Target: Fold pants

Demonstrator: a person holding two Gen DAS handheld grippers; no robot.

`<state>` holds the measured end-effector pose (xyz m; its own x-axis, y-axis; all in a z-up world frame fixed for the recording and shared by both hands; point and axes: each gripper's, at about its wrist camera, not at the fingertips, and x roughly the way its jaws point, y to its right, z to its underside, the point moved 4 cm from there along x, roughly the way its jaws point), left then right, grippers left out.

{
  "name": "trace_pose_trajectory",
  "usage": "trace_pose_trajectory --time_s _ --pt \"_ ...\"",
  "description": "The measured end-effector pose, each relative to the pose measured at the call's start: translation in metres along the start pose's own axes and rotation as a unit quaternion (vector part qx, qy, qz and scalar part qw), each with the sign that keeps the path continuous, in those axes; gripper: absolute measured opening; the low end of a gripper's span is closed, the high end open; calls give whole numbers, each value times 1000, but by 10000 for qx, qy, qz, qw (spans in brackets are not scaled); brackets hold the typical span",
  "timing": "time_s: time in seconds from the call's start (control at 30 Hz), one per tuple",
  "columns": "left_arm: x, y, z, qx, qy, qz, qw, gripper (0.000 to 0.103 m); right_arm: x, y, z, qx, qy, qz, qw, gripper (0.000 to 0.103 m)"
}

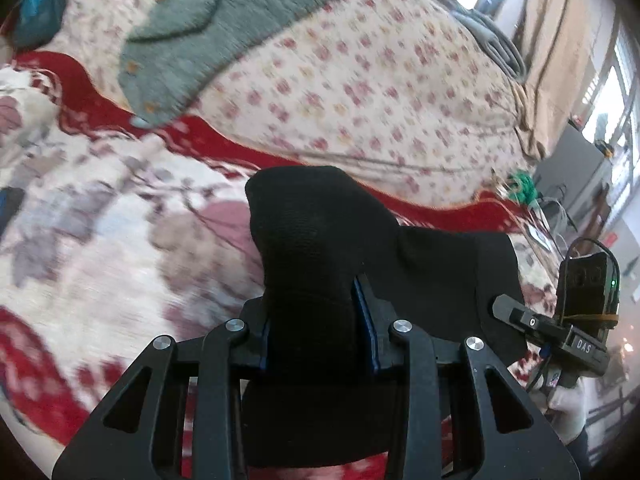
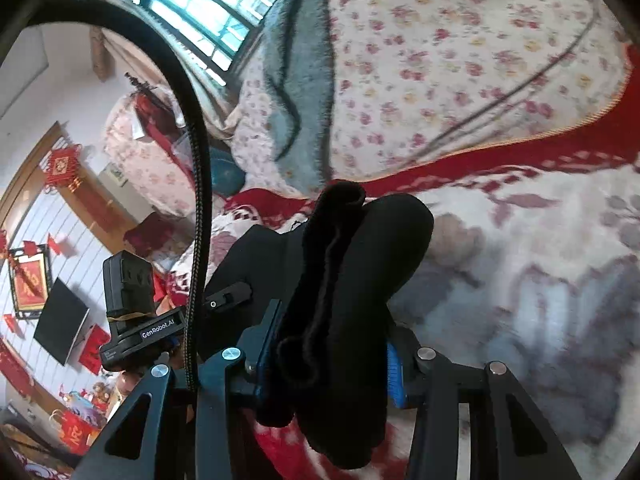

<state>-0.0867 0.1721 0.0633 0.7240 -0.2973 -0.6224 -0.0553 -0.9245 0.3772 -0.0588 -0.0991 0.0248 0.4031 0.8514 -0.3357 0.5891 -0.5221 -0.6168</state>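
Both grippers clamp bunched black pants [image 1: 320, 248] over a flowered blanket [image 1: 100, 248]. The left gripper [image 1: 318, 320] reads "GenRobot.AI"; the right gripper [image 2: 324, 344] reads "DAS". Both point downward, jaws partly closed on cloth. A floral quilt [image 2: 460, 72] lies beyond the blanket's red edge.

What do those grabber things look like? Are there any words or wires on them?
Both are black, with triangular cut-outs in the arms, silver round bolts and blue pads on the fingers. The left gripper says "GenRobot.AI" in white; the right gripper says "DAS" and shows a tiny green light. Each carries a black box strapped with a yellow band. A black braided cable loops past. A white glove holds the right one.
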Motion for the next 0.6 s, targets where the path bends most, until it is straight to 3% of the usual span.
trace_pose_trajectory --time_s 0.27,0.6 --pt "-41 -53 -28 -140 441 -672 9967 33 68 -52 -17 -276 -244 -491 9981 43" --pt "-61 -117 -42 -427 613 -1153 9905 33 149 -87 -27 -393 -577 -792 9944 44"
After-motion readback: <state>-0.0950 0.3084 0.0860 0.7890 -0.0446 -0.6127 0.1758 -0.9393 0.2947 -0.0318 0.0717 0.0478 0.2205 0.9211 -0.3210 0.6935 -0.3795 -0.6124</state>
